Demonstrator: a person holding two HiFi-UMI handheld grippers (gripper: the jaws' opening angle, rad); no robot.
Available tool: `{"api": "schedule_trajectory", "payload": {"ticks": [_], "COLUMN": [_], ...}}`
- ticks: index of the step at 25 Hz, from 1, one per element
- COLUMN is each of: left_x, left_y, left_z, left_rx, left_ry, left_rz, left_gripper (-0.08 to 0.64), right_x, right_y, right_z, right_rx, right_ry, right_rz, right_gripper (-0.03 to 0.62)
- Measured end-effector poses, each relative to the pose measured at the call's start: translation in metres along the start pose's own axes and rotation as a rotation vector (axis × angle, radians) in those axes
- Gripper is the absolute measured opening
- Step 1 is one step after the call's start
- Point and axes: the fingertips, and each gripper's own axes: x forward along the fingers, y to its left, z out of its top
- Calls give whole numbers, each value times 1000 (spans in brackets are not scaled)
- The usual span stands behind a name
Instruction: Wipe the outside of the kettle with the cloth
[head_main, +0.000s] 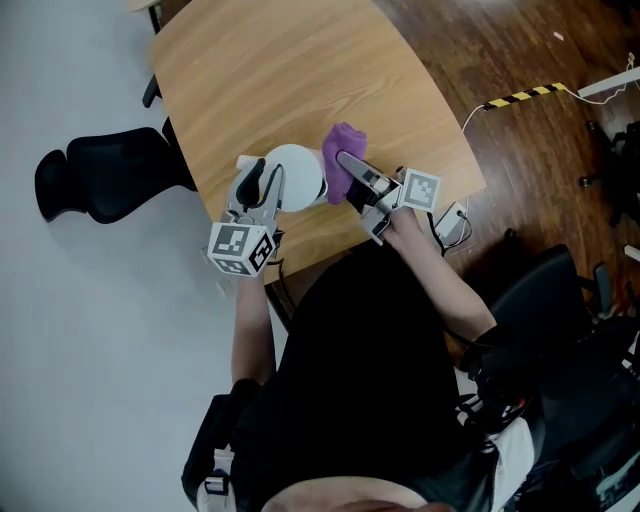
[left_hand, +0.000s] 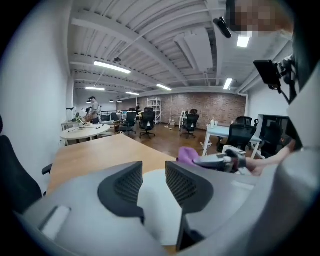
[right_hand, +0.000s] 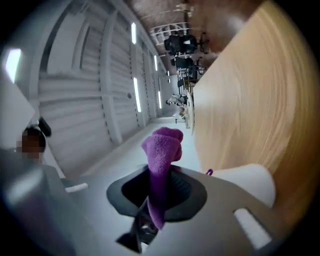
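Observation:
A white kettle (head_main: 298, 178) with a black handle stands on the wooden table (head_main: 280, 70) close to its front edge. My left gripper (head_main: 262, 180) hovers over the kettle's handle side. In the left gripper view, its jaws (left_hand: 154, 177) stand a little apart, and the kettle's white body (left_hand: 157, 210) shows through the gap with nothing pinched. My right gripper (head_main: 345, 165) is shut on a purple cloth (head_main: 342, 155) just right of the kettle. The cloth (right_hand: 162, 150) sticks up in a bunch beyond the jaws (right_hand: 161, 187). The left gripper view also catches the cloth (left_hand: 187, 154).
A black office chair (head_main: 100, 175) stands left of the table and another black chair (head_main: 560, 300) at the right. A small white device with a cable (head_main: 452, 222) sits at the table's front right corner. Yellow-black tape (head_main: 520, 96) lies on the wooden floor.

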Motion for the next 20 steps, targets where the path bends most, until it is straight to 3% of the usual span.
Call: {"api": "schedule_trajectory", "payload": {"ticks": [1,3,6,7,9,12,14,17,20], "left_x": [3,8,12,13,12,9,8,5,4], "left_y": [-5,-9,-14,-17,-22,-22,-22,-16,-3], "left_z": [-8,-21,-31,-34,-38,-41,-42,-35,-23], "left_rx": [13,53,135,160,200,212,219,217,169], "left_ry": [25,70,121,130,141,141,141,111,73], "left_rz": [9,31,27,20,13,1,-27,-76,-77], "left_gripper": [58,66,77,77,75,77,81,31,20], "right_x": [-3,-12,-40,-44,-44,-63,-66,-48,-7], "right_y": [0,-30,-98,-116,-153,-217,-224,-183,-86], "right_z": [-7,-30,-51,-53,-55,-66,-67,-56,-26], "right_rx": [73,164,206,228,202,197,210,194,124], "right_ry": [-35,-60,-58,-59,-36,52,97,128,58], "right_rz": [31,-8,-285,-337,-363,-544,-596,-530,-259], "right_gripper": [54,54,54,54,54,54,54,54,54]}}
